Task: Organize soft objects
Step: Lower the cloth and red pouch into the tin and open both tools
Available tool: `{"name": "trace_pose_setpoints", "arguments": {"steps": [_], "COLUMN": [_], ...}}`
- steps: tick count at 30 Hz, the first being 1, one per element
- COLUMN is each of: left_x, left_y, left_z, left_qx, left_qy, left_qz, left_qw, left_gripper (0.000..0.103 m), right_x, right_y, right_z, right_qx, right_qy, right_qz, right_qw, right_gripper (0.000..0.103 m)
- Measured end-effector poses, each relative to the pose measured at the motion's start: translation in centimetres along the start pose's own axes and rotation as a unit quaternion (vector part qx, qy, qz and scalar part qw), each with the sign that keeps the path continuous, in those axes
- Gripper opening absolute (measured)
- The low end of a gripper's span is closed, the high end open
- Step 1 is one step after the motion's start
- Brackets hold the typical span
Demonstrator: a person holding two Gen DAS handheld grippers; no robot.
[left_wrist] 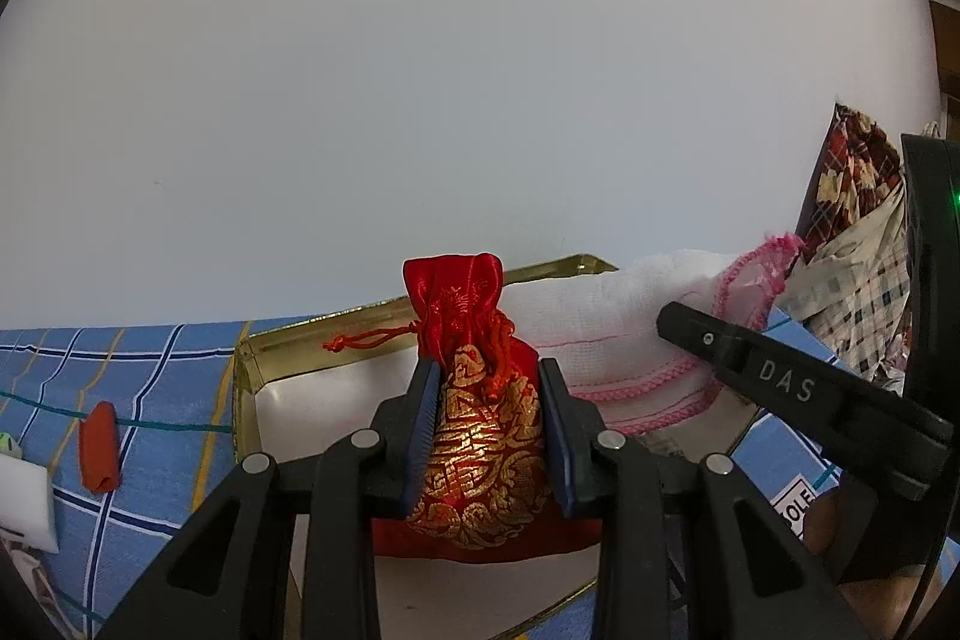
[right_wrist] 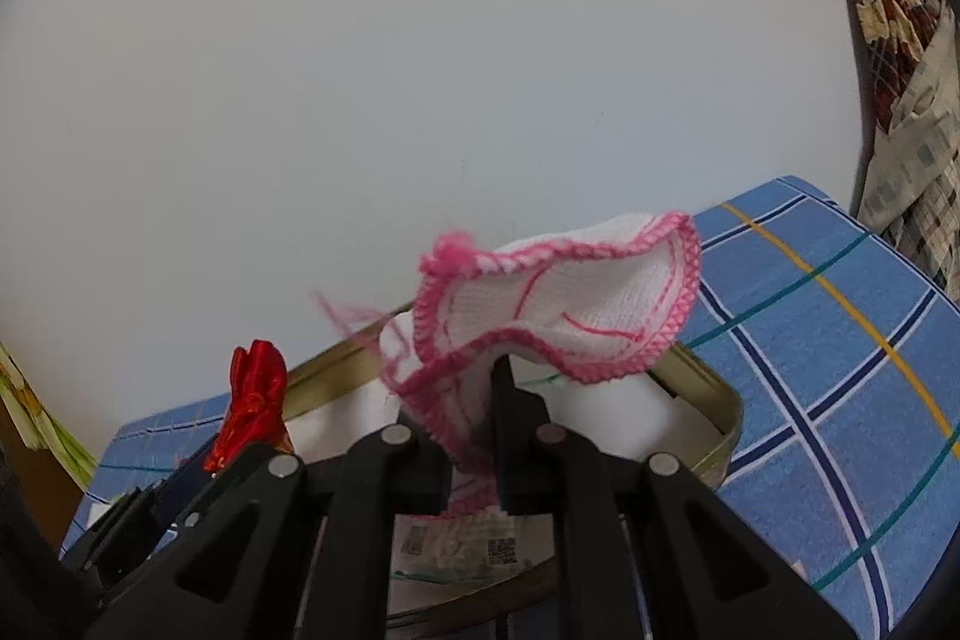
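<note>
My left gripper (left_wrist: 489, 382) is shut on a red and gold drawstring pouch (left_wrist: 480, 436), held upright over the gold-rimmed box (left_wrist: 249, 370). The pouch's red top (right_wrist: 255, 394) also shows at the left of the right wrist view. My right gripper (right_wrist: 474, 400) is shut on a white cloth with pink stitched edges (right_wrist: 564, 298), which hangs over the same gold-rimmed box (right_wrist: 717, 400). In the left wrist view that cloth (left_wrist: 630, 316) lies across the box's far right part, and the right gripper's black finger (left_wrist: 780, 376) reaches in from the right.
The box sits on a blue checked sheet (left_wrist: 156, 388) (right_wrist: 840, 340). A small orange piece (left_wrist: 99, 445) and a white block (left_wrist: 21, 502) lie on the sheet at the left. Patterned bedding (left_wrist: 858, 220) (right_wrist: 900, 40) is piled at the right. A plain white wall stands behind.
</note>
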State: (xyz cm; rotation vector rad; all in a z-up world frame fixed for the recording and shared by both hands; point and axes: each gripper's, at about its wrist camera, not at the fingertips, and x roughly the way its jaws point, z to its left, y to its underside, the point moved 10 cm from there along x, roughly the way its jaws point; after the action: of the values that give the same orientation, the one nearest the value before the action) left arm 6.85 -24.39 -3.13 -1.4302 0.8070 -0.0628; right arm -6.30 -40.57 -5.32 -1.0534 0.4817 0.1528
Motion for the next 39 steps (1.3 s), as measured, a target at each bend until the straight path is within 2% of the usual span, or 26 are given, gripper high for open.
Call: {"name": "trace_pose_setpoints", "arguments": {"steps": [10, 11, 13, 14, 15, 16, 17, 18, 20, 21, 23, 27, 30, 35, 39], "left_x": [1.3, 1.4, 1.4, 1.4, 1.3, 1.0, 0.8, 0.1, -1.2, -1.6, -2.3, -3.5, -4.3, -6.5, -8.2], "left_y": [0.8, 0.9, 0.8, 0.8, 0.8, 0.8, 0.6, 0.2, -0.4, -0.6, -0.7, -0.3, 0.0, 0.8, 1.2], "left_z": [0.2, 0.2, 0.3, 0.4, 0.5, 0.4, 0.2, 0.4, 0.7, 0.8, 1.3, 2.5, 3.1, 4.7, 6.4], "left_qx": [-0.001, -0.001, -0.002, -0.004, -0.007, -0.008, -0.008, -0.006, 0.001, 0.005, 0.003, -0.024, -0.017, -0.015, -0.025], "left_qy": [-0.021, -0.022, -0.027, -0.028, -0.026, -0.024, -0.028, -0.042, -0.063, -0.072, -0.089, -0.096, -0.103, -0.114, -0.122], "left_qz": [0.031, 0.032, 0.028, 0.026, 0.025, 0.020, 0.013, -0.007, -0.037, -0.044, -0.049, -0.051, -0.053, -0.062, -0.077], "left_qw": [0.9993, 0.9993, 0.9992, 0.9992, 0.9993, 0.9995, 0.9995, 0.9991, 0.9973, 0.9964, 0.9948, 0.9938, 0.9931, 0.9915, 0.9892], "left_gripper": [0.035, 0.035, 0.035, 0.039, 0.053, 0.062, 0.078, 0.086, 0.092, 0.094, 0.095, 0.095, 0.095, 0.095, 0.095], "right_x": [1.4, 0.8, 1.0, 1.1, 1.0, 0.9, 0.7, 0.2, -1.0, -1.7, -3.1, -4.2, -5.0, -6.3, -7.0], "right_y": [0.5, 0.4, 1.1, 1.1, 1.1, 0.9, 0.8, 0.3, -0.6, -1.1, -1.7, -2.1, -2.0, -1.5, -1.2], "right_z": [0.3, 1.9, 2.8, 3.1, 3.3, 3.4, 3.1, 3.2, 3.2, 3.2, 3.1, 3.2, 3.9, 5.2, 5.3], "right_qx": [-0.027, -0.030, -0.037, -0.037, -0.036, -0.035, -0.034, -0.032, -0.031, -0.030, -0.029, -0.035, -0.057, -0.113, -0.091], "right_qy": [0.024, 0.027, 0.033, 0.030, 0.028, 0.028, 0.029, 0.034, 0.046, 0.053, 0.068, 0.094, 0.098, 0.113, 0.104], "right_qz": [0.014, 0.014, 0.016, 0.019, 0.020, 0.017, 0.011, -0.004, -0.038, -0.057, -0.082, -0.110, -0.126, -0.165, -0.176], "right_qw": [0.999, 0.999, 0.999, 0.999, 0.999, 0.999, 0.999, 0.999, 0.998, 0.996, 0.994, 0.989, 0.986, 0.973, 0.975], "right_gripper": [0.011, 0.013, 0.014, 0.018, 0.025, 0.031, 0.048, 0.069, 0.090, 0.094, 0.094, 0.094, 0.094, 0.095, 0.098]}}
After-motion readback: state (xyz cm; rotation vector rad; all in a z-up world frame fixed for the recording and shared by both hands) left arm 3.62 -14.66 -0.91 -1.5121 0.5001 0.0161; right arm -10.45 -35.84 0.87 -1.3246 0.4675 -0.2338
